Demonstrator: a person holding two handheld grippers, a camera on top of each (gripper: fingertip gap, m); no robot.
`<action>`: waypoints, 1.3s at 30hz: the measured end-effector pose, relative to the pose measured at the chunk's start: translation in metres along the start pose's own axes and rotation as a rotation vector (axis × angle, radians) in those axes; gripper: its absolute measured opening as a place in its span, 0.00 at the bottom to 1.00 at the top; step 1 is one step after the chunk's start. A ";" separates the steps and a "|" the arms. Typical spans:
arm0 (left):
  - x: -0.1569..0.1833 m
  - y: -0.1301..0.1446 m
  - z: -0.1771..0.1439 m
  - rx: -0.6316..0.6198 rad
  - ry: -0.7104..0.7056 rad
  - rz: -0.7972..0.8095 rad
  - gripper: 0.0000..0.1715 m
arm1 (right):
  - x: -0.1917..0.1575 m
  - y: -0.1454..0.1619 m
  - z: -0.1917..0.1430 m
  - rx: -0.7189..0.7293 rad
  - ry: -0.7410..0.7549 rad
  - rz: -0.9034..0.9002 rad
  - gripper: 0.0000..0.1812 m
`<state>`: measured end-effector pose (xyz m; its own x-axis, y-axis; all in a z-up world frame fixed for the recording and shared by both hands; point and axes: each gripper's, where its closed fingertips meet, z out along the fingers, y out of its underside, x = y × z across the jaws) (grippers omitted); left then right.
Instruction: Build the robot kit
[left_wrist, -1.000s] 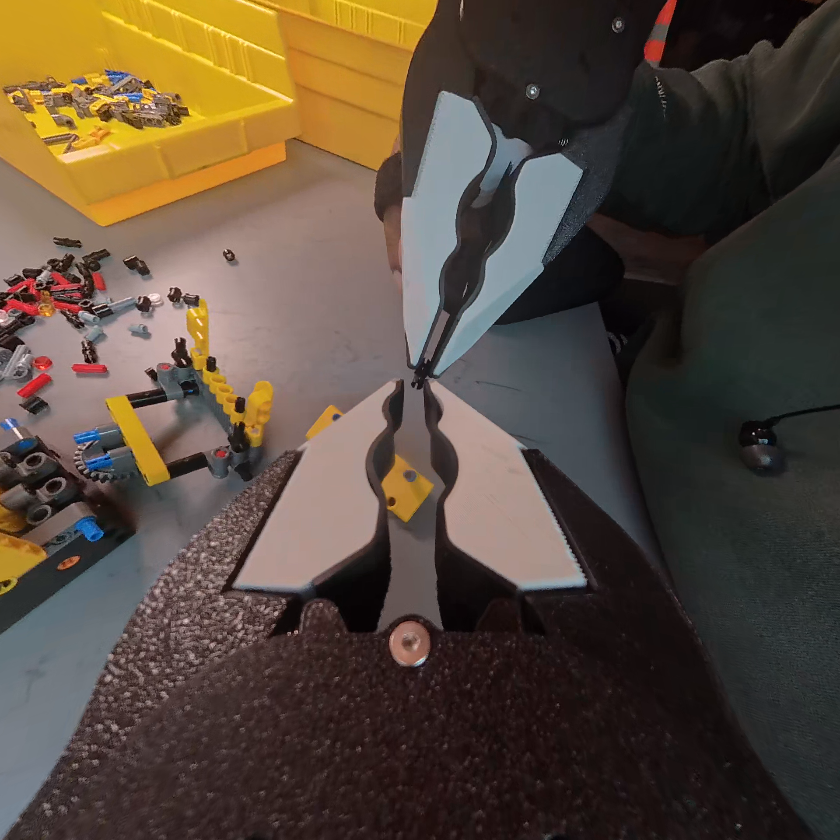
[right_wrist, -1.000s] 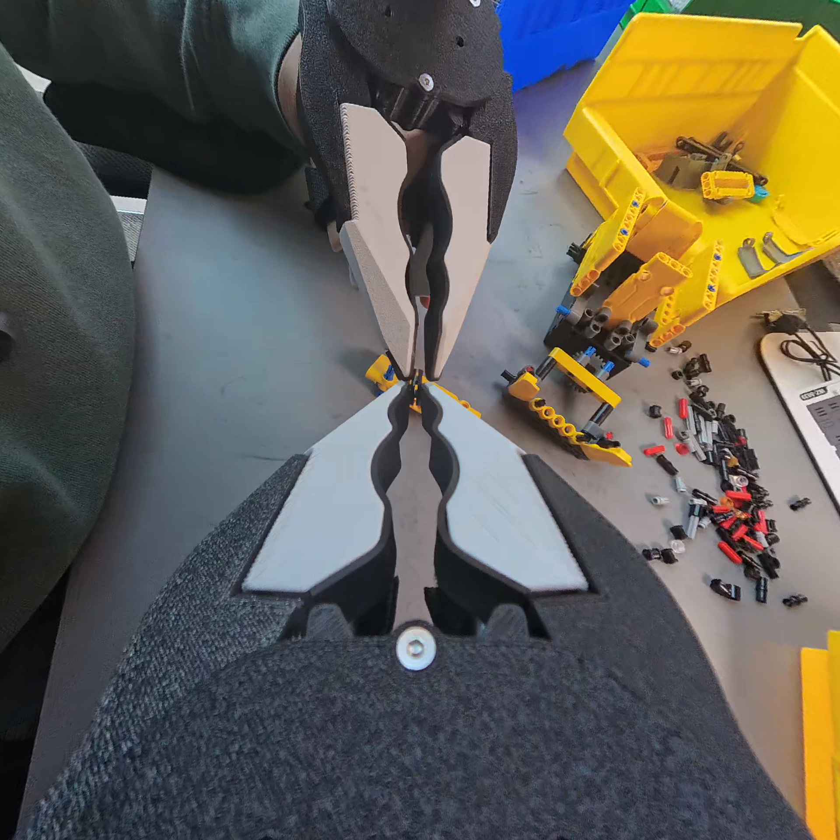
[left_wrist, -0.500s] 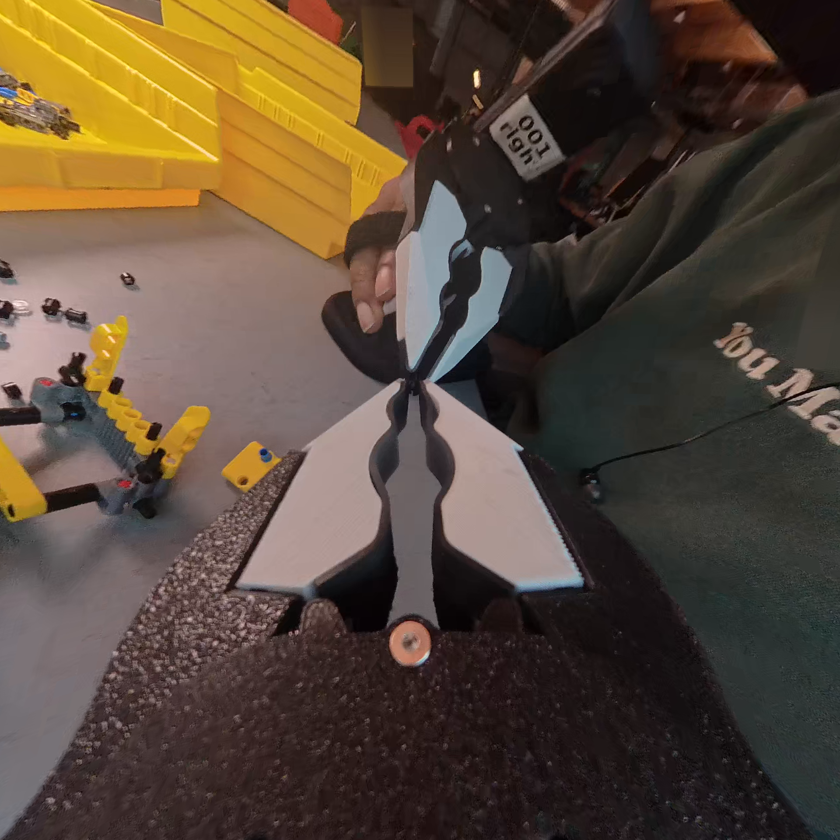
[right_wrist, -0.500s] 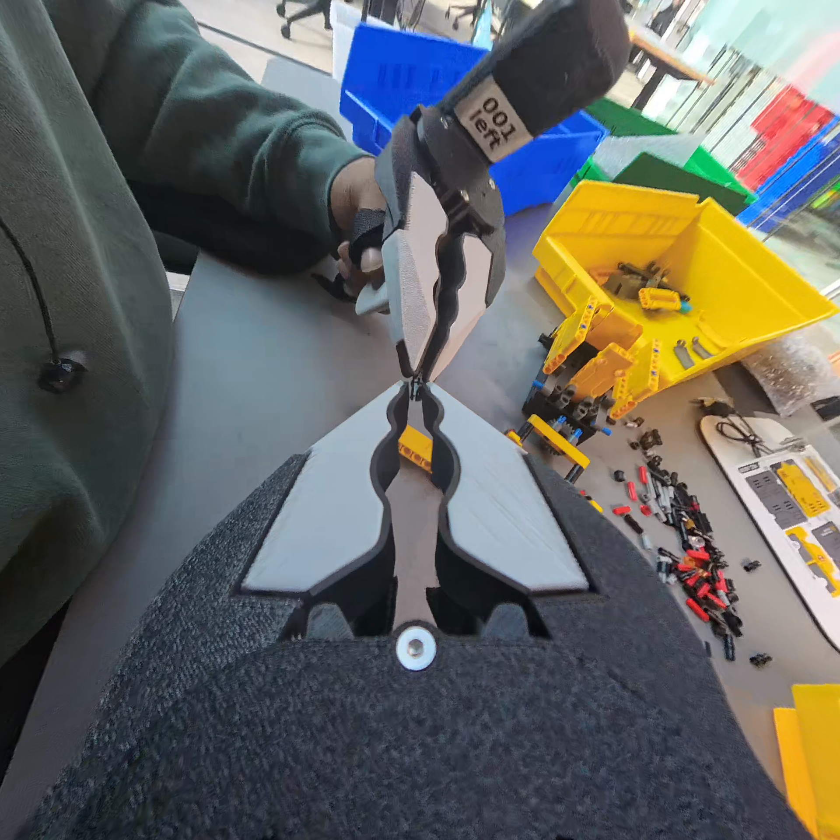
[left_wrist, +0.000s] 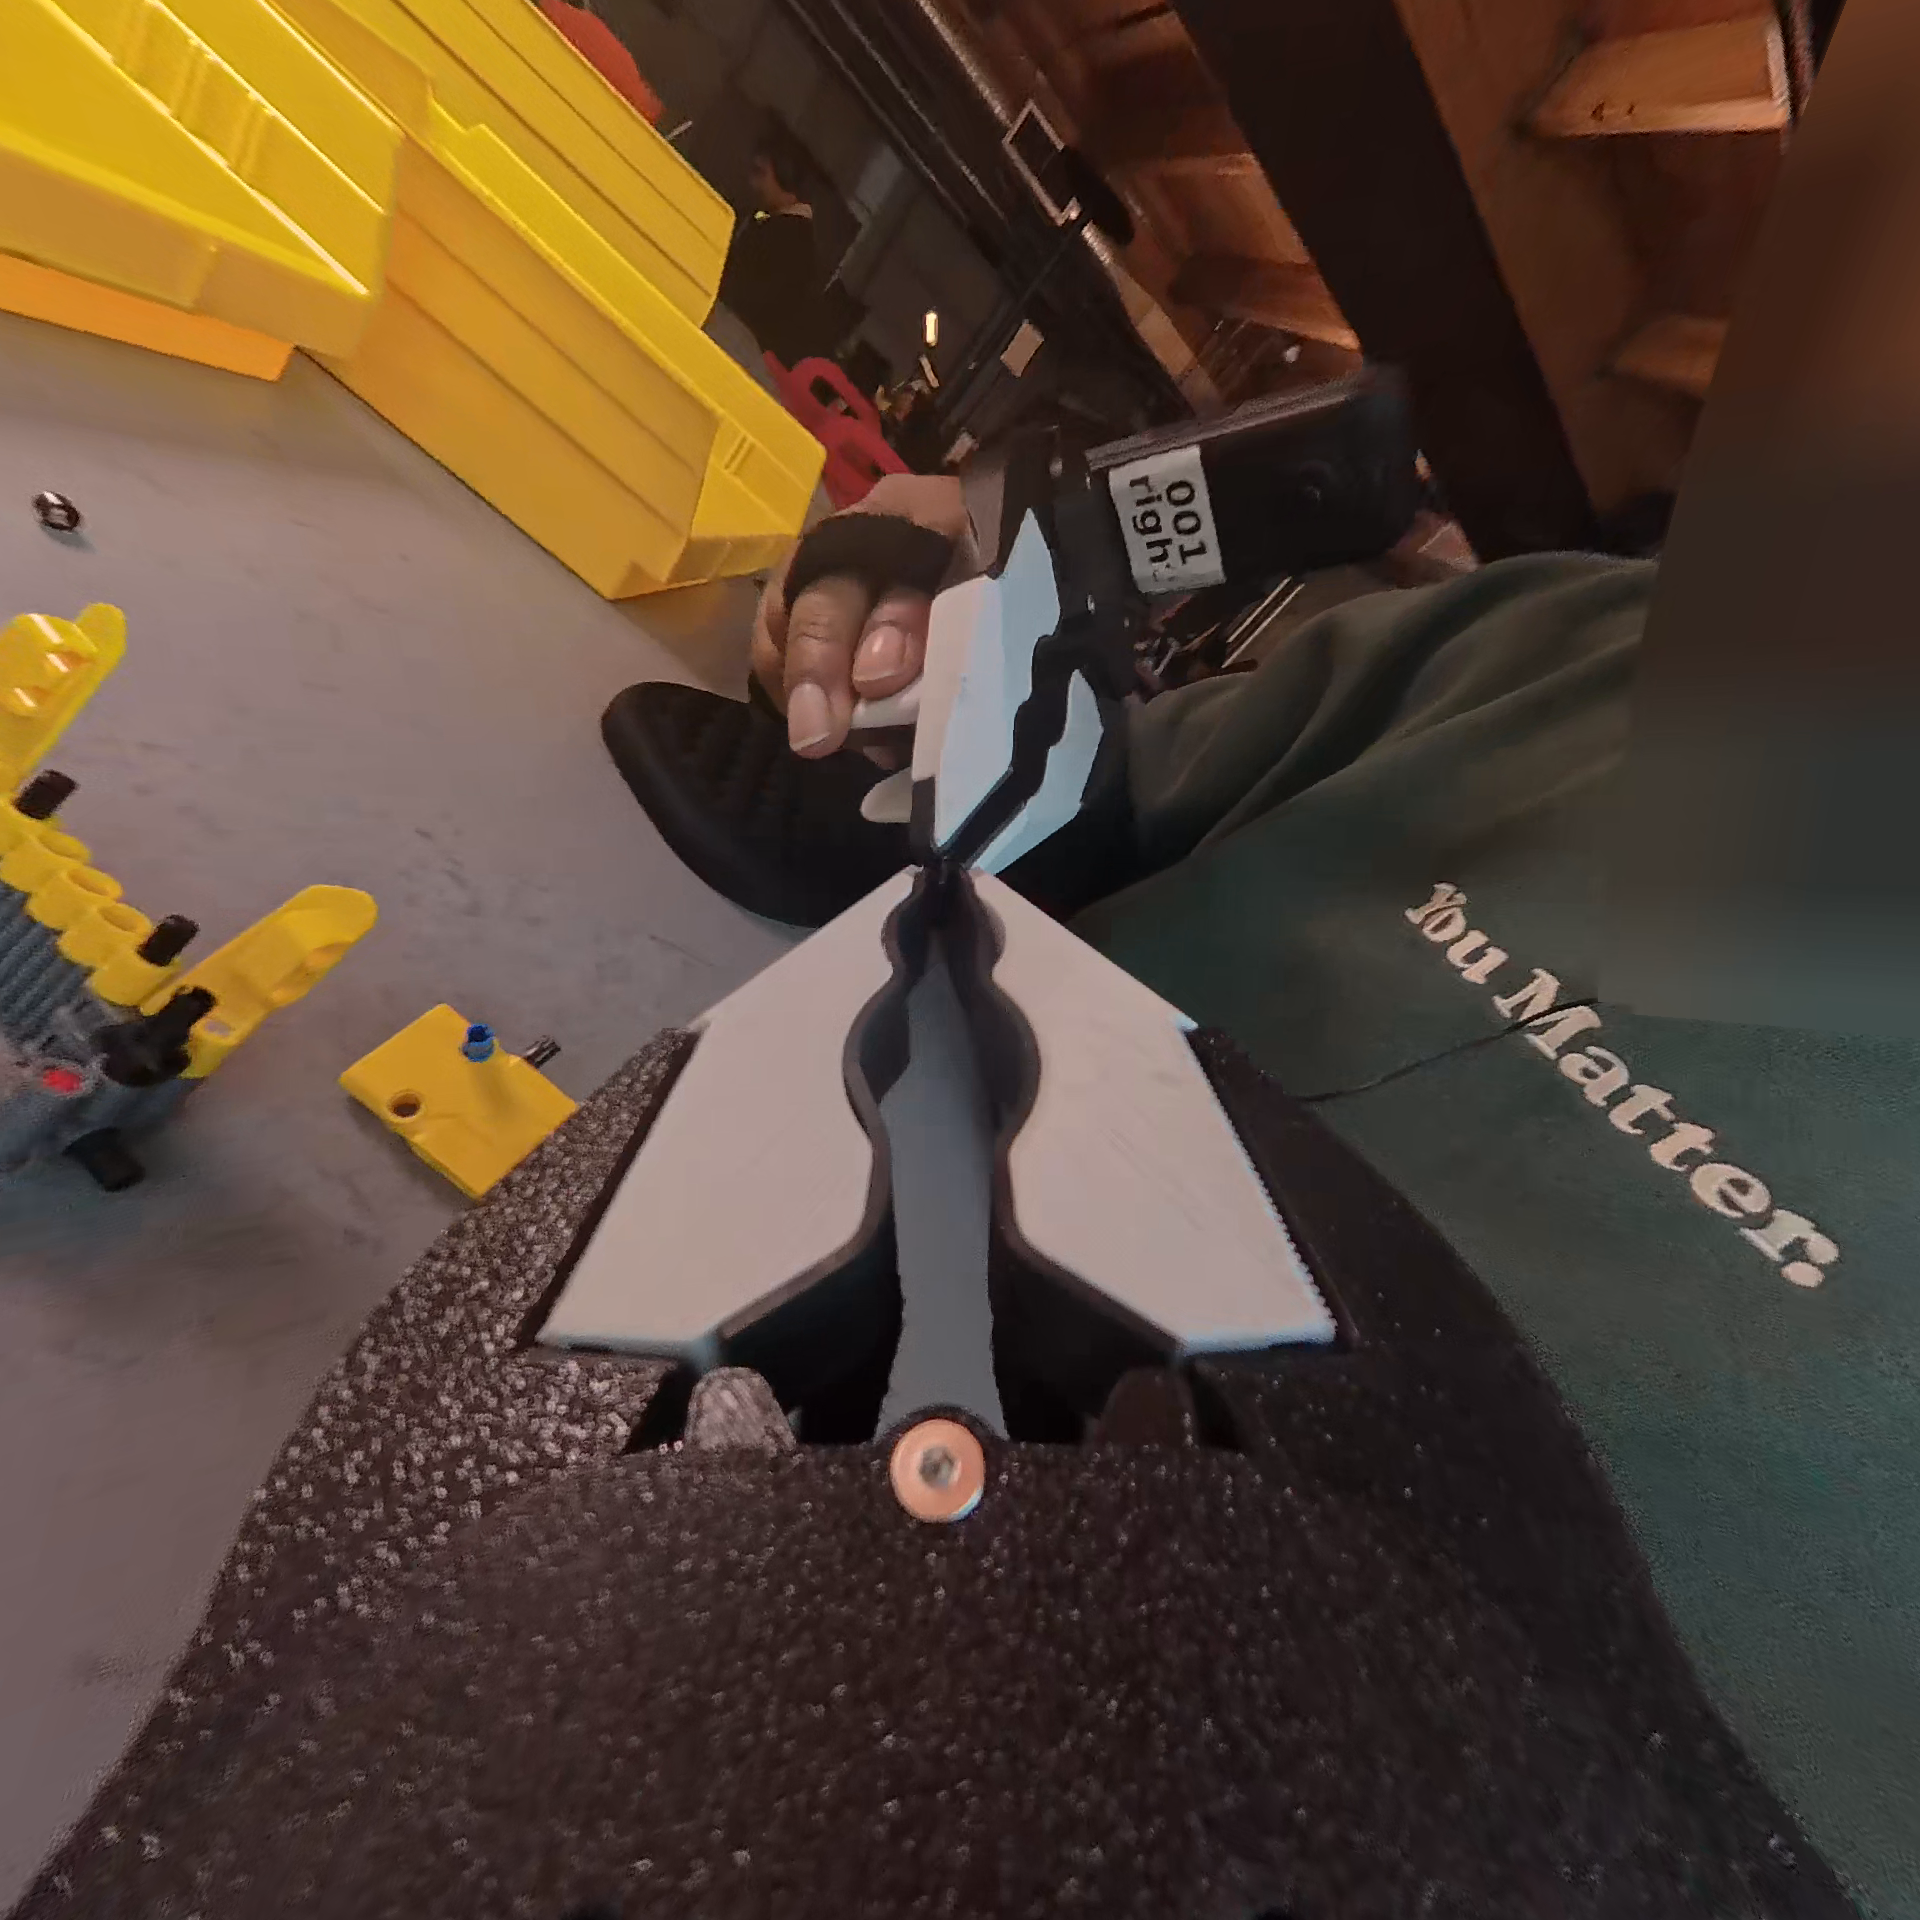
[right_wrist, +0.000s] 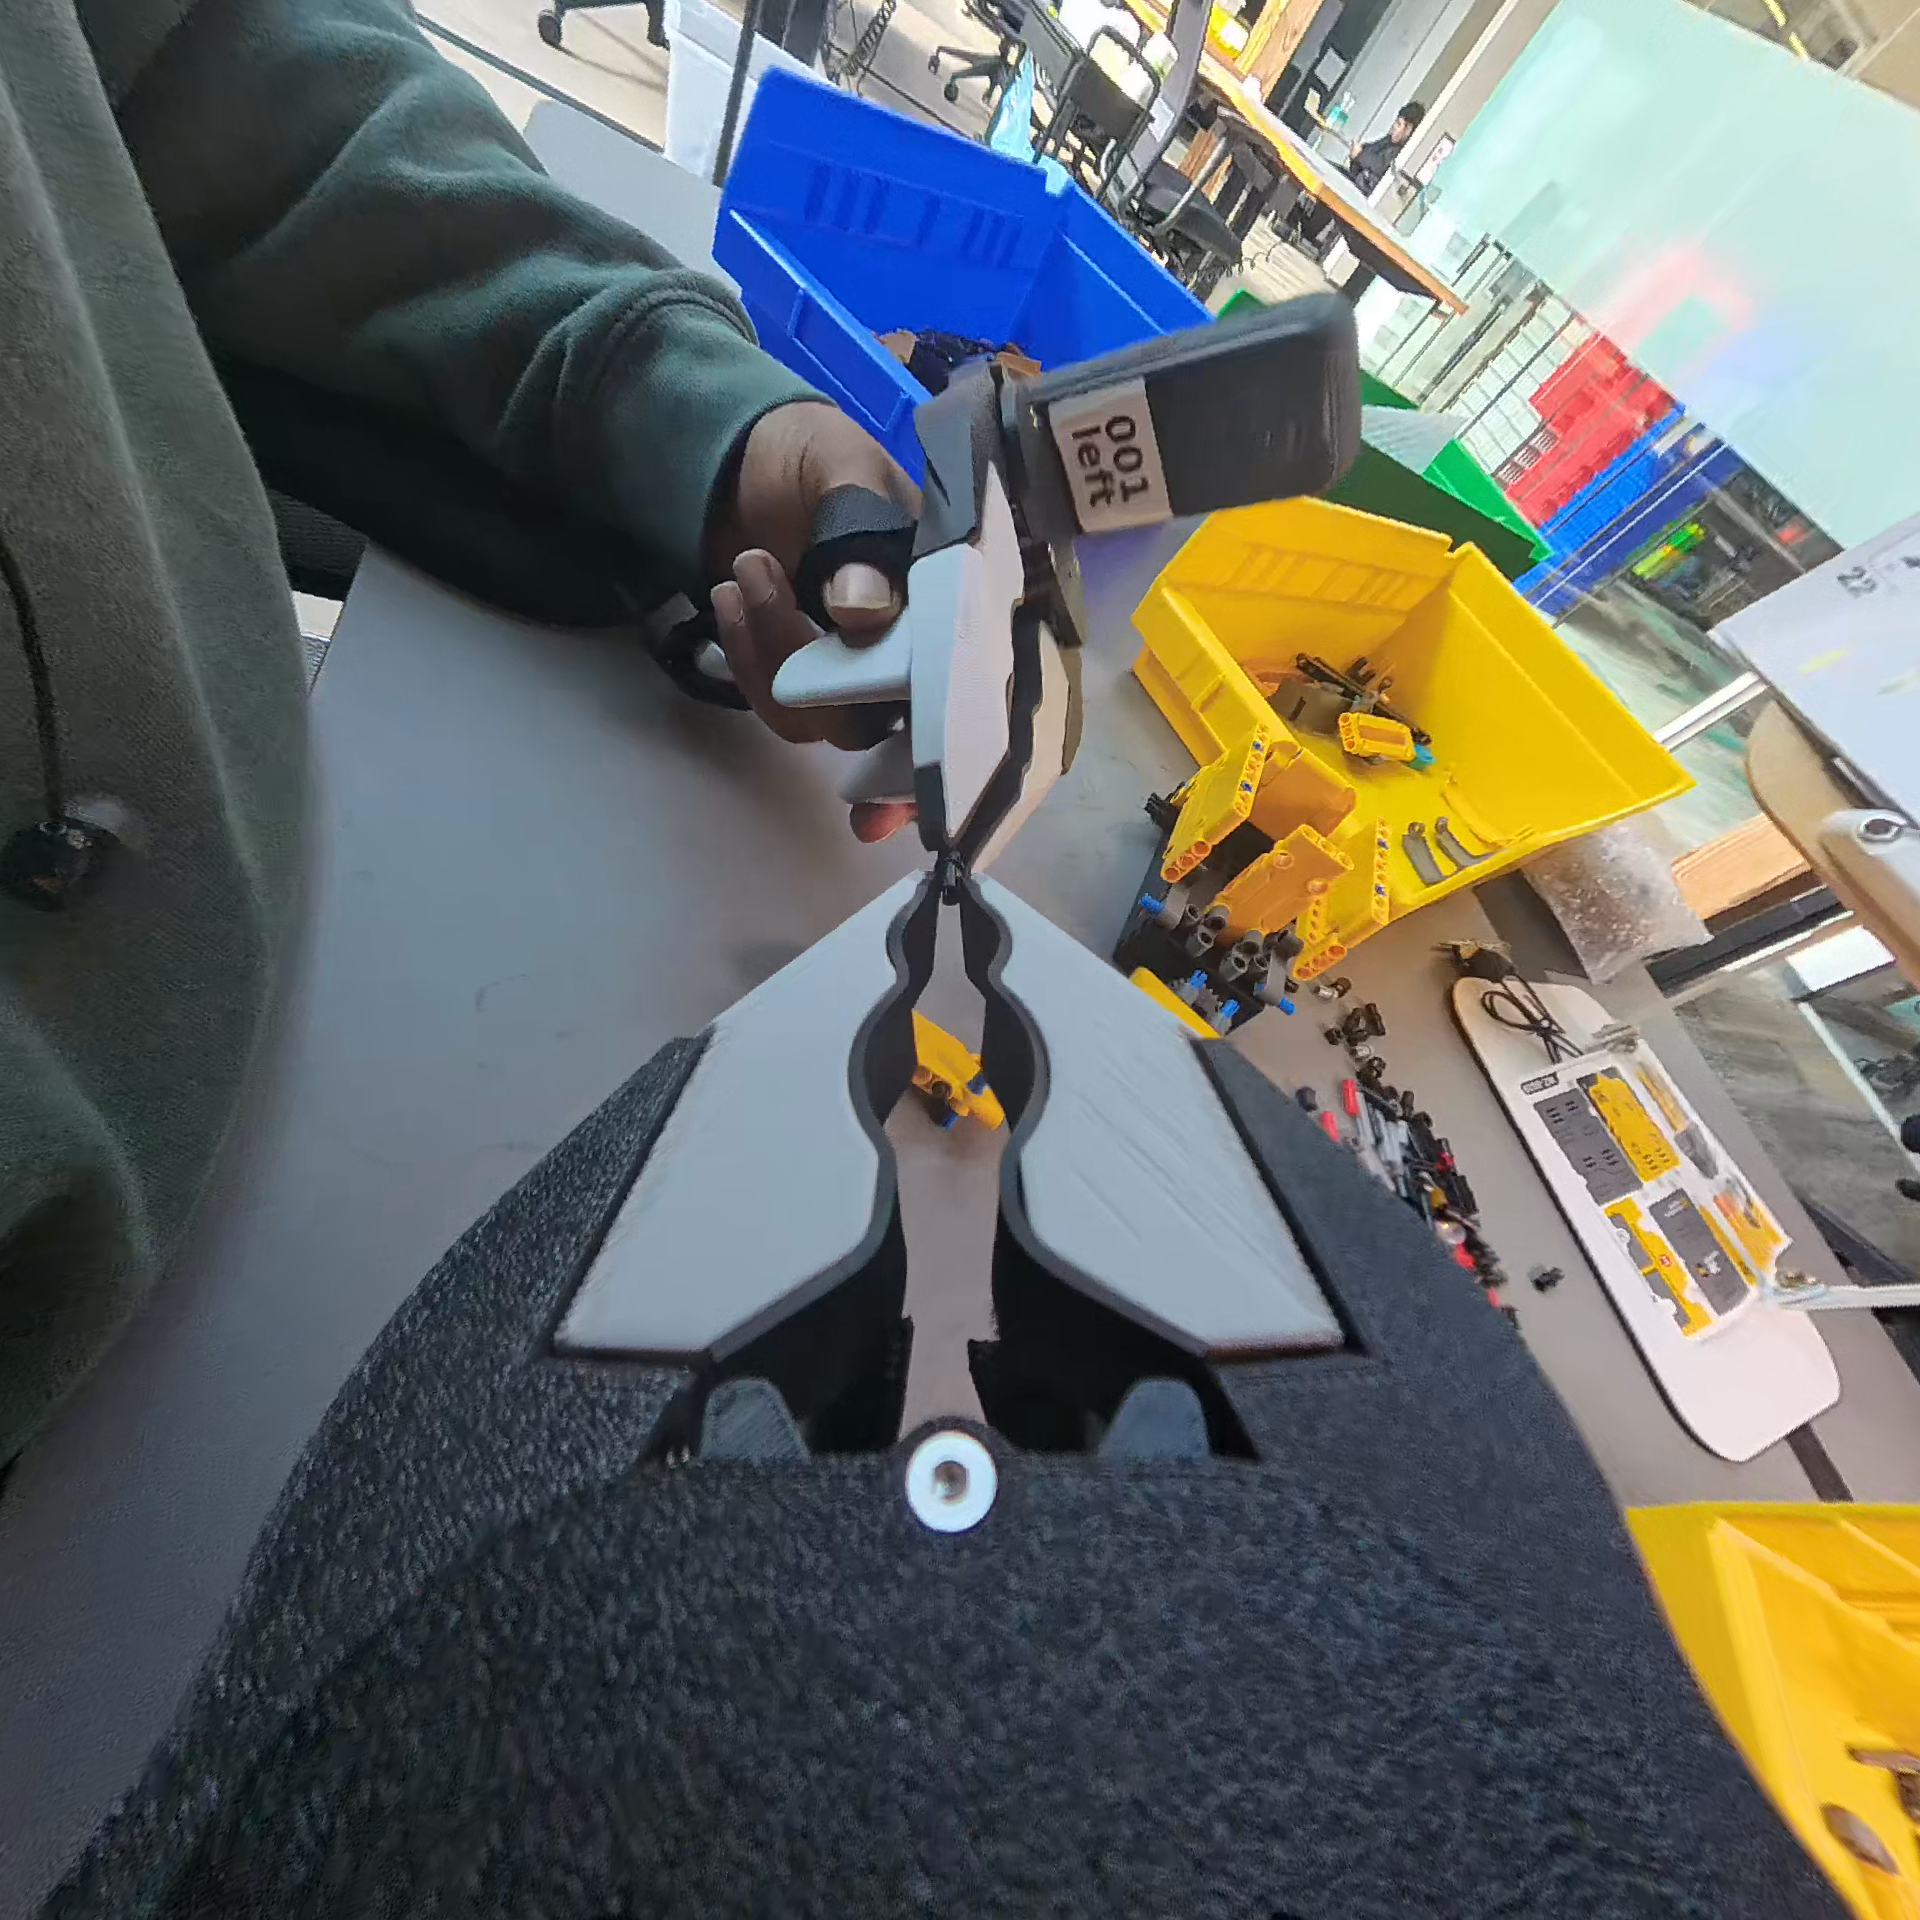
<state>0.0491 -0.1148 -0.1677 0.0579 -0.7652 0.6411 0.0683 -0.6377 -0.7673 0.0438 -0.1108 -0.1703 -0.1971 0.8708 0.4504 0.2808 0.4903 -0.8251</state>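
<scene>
Both hand-held grippers pinch one tiny black pin (right_wrist: 949, 871); yellow bin (right_wrist: 1538, 665) holds parts.

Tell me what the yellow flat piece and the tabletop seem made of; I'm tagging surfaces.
Yellow flat piece: apparently moulded plastic, smooth and slightly glossy, with clean round holes. Tabletop: a matte grey, faintly scuffed surface; laminate or painted, I cannot tell.

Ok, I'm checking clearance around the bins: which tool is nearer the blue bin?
Left. The left tool hangs in front of the blue bin; the right tool meets it tip to tip, farther from the bin.
</scene>
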 end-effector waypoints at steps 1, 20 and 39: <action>-0.004 0.003 -0.002 -0.036 -0.054 0.058 0.04 | 0.000 0.004 0.002 -0.013 -0.005 0.023 0.02; -0.073 0.077 -0.024 -0.644 -0.548 0.596 0.10 | -0.026 0.075 0.030 -0.350 -0.076 0.060 0.02; -0.075 0.070 -0.018 -0.608 -0.594 0.622 0.14 | -0.025 0.082 0.026 -0.375 -0.064 0.041 0.02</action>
<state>0.0319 -0.1036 -0.2703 0.4012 -0.9115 -0.0902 -0.6428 -0.2100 -0.7367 0.0476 -0.0939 -0.2579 -0.2330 0.8919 0.3875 0.6114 0.4442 -0.6548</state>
